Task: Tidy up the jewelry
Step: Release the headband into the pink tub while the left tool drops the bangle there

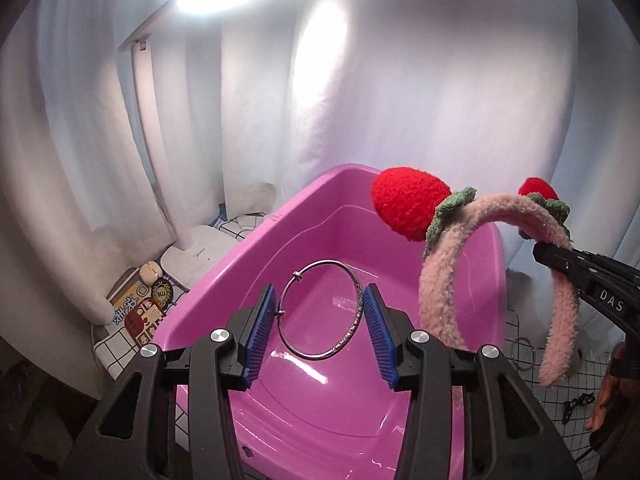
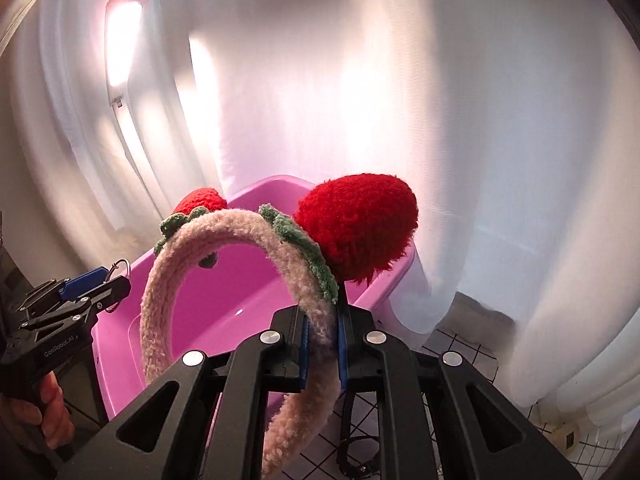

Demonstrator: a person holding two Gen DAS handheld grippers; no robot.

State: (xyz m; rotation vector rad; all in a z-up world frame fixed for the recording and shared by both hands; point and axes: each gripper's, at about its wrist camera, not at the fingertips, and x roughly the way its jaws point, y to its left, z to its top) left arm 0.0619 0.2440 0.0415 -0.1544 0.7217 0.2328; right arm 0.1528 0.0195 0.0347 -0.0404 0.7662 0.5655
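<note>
Jewelry first: a thin silver bangle [image 1: 322, 310] is sitting between the blue pads [image 1: 262, 334] of the left gripper [image 1: 320, 336], held up over the pink plastic tub [image 1: 248, 252]. The jaws are spread fairly wide and the ring pretty much fills the gap. It touches the right pad and comes right up to the left one, so it looks lightly pinched across its width, though I can't swear to how firm that is. From the right wrist view you can just see the left gripper [image 2: 106, 280] at the left edge of the tub [image 2: 372, 292] with a sliver of the ring poking out [image 2: 122, 266].

Right gripper [image 2: 322, 340] is clamped nearly shut on a fuzzy pink headband [image 2: 316, 316], the kind with two red strawberry pom-poms [image 2: 356, 224] and green knit leaves. The band runs upright through the jaws and arcs off to the left over the tub's near right side. In the left view the same headband [image 1: 440, 264] hangs at the right of the tub, with the black right gripper [image 1: 560, 258] biting its far leg.

On the checked cloth [image 1: 568, 392] to the right of the tub there are a couple more thin rings [image 1: 523, 354] and a small dark piece [image 1: 576, 404] I can't make out. White curtain [image 1: 400, 100] behind everything, and a white desk lamp base [image 1: 200, 256] at the far left.
</note>
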